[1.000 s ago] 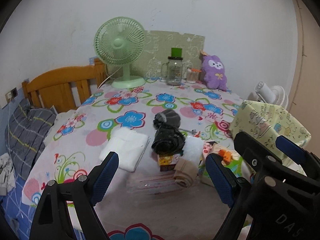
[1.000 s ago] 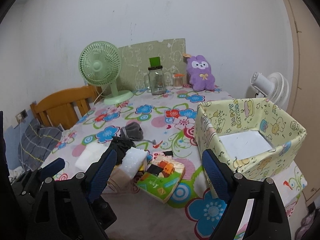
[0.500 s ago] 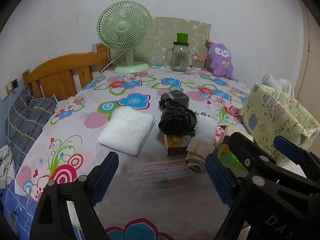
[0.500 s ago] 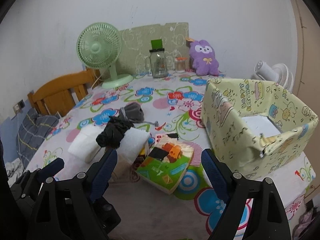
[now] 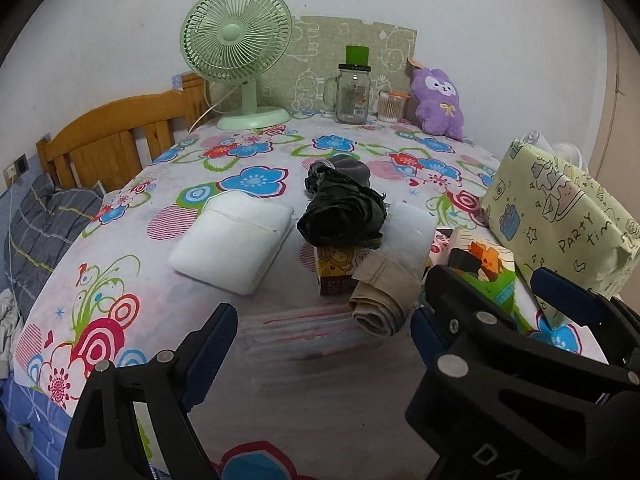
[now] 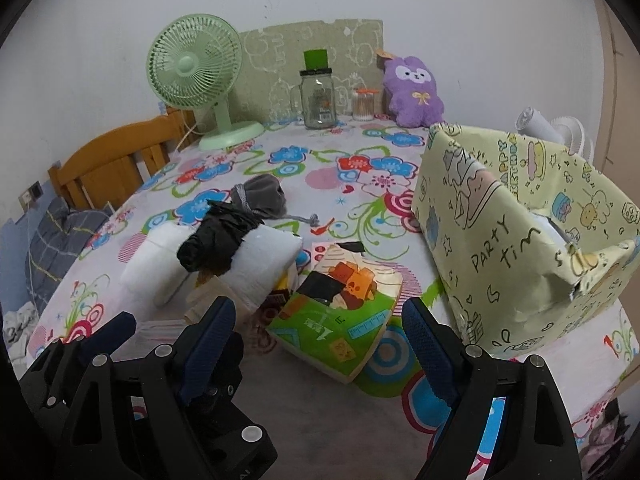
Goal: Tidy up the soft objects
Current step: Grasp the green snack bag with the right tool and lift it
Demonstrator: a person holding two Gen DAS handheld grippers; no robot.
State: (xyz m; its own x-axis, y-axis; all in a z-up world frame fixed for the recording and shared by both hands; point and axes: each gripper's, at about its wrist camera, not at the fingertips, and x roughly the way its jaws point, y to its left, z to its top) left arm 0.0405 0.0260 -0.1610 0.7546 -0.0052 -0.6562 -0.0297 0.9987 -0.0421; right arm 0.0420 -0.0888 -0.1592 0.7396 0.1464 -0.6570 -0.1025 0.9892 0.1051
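Left wrist view: left gripper (image 5: 324, 334) spread wide, nothing between the fingers (image 5: 214, 336), poised above the near edge of the counter (image 5: 120, 280) under its flowered cloth. Ahead and just beyond the tips, a heap of soft things: black bundle (image 5: 342, 216) perched on a small printed carton (image 5: 334, 270), beige rolled cloth (image 5: 380, 300) leaning against it, white folded towel (image 5: 236, 246) flat and apart on the left side. Likely piled loosely, awaiting sorting.

Right wrist view: right gripper (image 6: 320, 338) likewise spread and empty, fingers (image 6: 426, 342) framing a green picture book (image 6: 340, 332), probably not a soft item. White foam block (image 6: 264, 264) under the black bundle, just beyond the left-hand finger. Paper-wrapped box (image 6: 500, 248) open-topped at the right, close by, presumably the bin for the soft things. Grey pouch (image 6: 262, 196) farther back; purple plush (image 6: 414, 96) upright by the wall.
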